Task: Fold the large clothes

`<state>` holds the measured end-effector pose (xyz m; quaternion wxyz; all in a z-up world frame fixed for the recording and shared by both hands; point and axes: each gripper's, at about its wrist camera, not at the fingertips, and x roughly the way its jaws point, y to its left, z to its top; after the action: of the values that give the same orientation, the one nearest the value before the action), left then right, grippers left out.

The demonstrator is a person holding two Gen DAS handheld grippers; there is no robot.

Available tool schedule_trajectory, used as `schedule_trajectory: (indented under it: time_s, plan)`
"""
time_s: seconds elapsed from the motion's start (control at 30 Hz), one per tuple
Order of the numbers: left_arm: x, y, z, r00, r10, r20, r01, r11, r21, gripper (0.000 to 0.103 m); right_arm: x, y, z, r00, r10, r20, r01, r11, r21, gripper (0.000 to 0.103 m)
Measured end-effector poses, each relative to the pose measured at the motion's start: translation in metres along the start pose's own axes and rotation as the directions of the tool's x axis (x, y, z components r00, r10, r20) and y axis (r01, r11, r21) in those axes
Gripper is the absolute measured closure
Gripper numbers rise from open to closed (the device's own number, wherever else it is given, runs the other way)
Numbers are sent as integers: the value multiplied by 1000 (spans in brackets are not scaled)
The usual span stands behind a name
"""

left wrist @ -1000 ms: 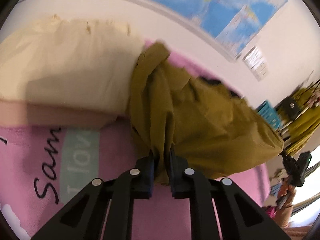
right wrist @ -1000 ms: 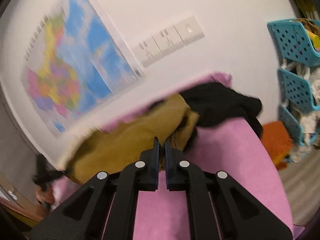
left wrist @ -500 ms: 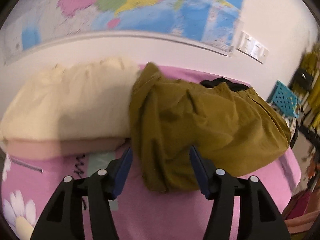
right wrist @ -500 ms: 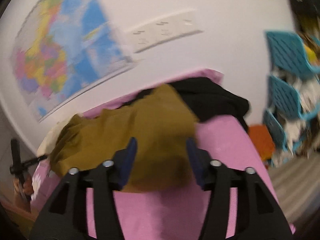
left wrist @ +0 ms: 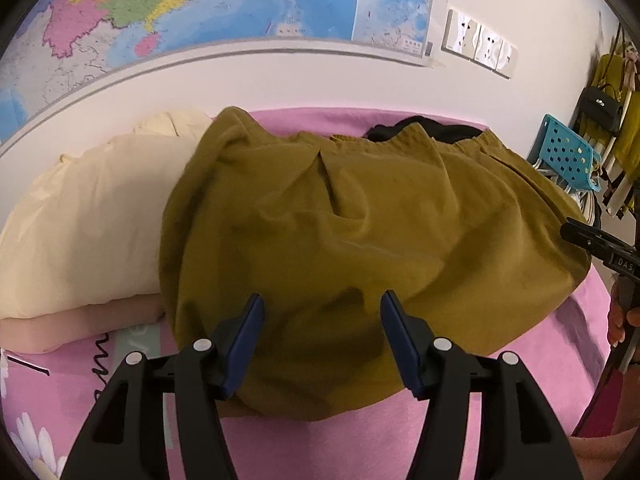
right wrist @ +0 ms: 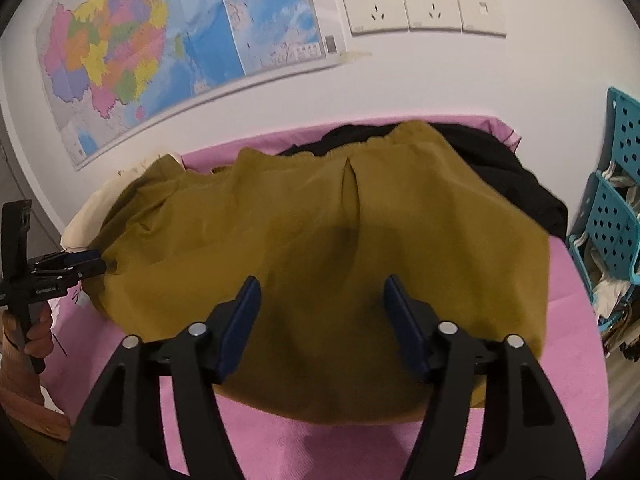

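Pink bedspread point(left wrist: 460, 432) under the wall map point(right wrist: 160, 48) now carries the mustard garment point(left wrist: 360, 240), lying beside the cream pillow point(left wrist: 80, 220). A second ago both tools pinched it; now the left tool point(left wrist: 322, 332) gapes wide, the right tool point(right wrist: 320, 316) is opening, nothing gripped. That fold looks dropped.

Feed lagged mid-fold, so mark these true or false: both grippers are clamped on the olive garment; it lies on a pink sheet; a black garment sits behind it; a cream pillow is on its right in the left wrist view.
1. Both grippers clamp the olive garment. False: left gripper is open and right gripper is opening; neither pinches cloth.
2. It lies on the pink sheet. True.
3. A black garment sits behind it. True.
4. The cream pillow is on its right. False: left.
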<state>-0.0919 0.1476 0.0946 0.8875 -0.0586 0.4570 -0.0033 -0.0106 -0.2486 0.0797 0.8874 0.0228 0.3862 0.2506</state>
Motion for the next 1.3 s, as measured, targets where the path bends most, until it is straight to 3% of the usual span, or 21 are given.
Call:
schedule_trajectory:
  time_s: [0.07, 0.13, 0.2, 0.27, 0.37, 0.47, 0.67, 0.73, 0.77, 0.8, 0.83, 1.0, 1.07, 1.1, 1.13, 1.2, 1.3]
  plan:
    - [3, -1, 2, 1000, 2, -4, -2, 1000, 5, 45, 6, -1, 0, 1000, -14, -9, 14, 1000, 1, 40]
    - [7, 0, 3, 1000, 9, -4, -9, 1000, 8, 45, 13, -1, 2, 999, -29, -20, 29, 1000, -5, 49]
    - [13, 1, 5, 1000, 21, -9, -21, 1000, 8, 45, 22, -3, 4, 999, -34, -32, 34, 999, 1, 66]
    - [18, 0, 7, 999, 47, -9, -47, 999, 21, 47, 29, -8, 8, 999, -20, -42, 21, 999, 26, 73]
    - [28, 0, 12, 997, 79, -11, -78, 996, 37, 55, 29, -8, 23, 1000, 11, -13, -10, 999, 32, 100]
    - [38, 5, 22, 995, 104, -10, -103, 994, 40, 59, 27, -10, 37, 1000, 14, 21, -15, 999, 39, 100]
    - [56, 14, 33, 992, 122, -31, -121, 992, 21, 61, 54, -14, 34, 997, -10, -70, 12, 999, 40, 97]
    - [52, 14, 37, 995, 98, -29, -97, 995, 22, 54, 45, -13, 36, 998, -15, -55, 18, 999, 44, 83]
    - [50, 15, 39, 998, 63, -28, -62, 998, 17, 50, 39, -11, 38, 999, -14, -36, 15, 999, 41, 67]
    - [47, 16, 41, 999, 39, -22, -38, 999, 16, 39, 35, -9, 39, 1000, -10, -20, 10, 999, 35, 60]
    - [45, 15, 43, 1000, 14, -15, -14, 1000, 24, 33, 31, -5, 41, 1000, -7, -5, 7, 1000, 21, 59]
    - [57, -2, 60, 999, -37, -30, 39, 995, 93, 33, 38, 20, 47, 1000, 20, -3, -20, 998, -54, 57]
    - [71, -9, 64, 997, -43, -66, 50, 992, 113, 45, 49, 29, 46, 999, 19, -26, -21, 997, -78, 55]
    - [81, -15, 66, 996, -21, -85, 33, 989, 142, 67, 55, 31, 46, 999, 30, -37, -33, 996, -79, 54]
    - [88, -18, 66, 996, 12, -90, 3, 988, 157, 81, 58, 33, 46, 998, 37, -45, -41, 996, -80, 54]
    - [96, -19, 69, 996, 4, -91, 10, 988, 151, 100, 65, 37, 45, 998, 41, -57, -46, 995, -85, 54]
    - [93, -15, 83, 999, 0, -52, 6, 994, 110, 101, 69, 37, 44, 997, 50, -61, -54, 995, -78, 54]
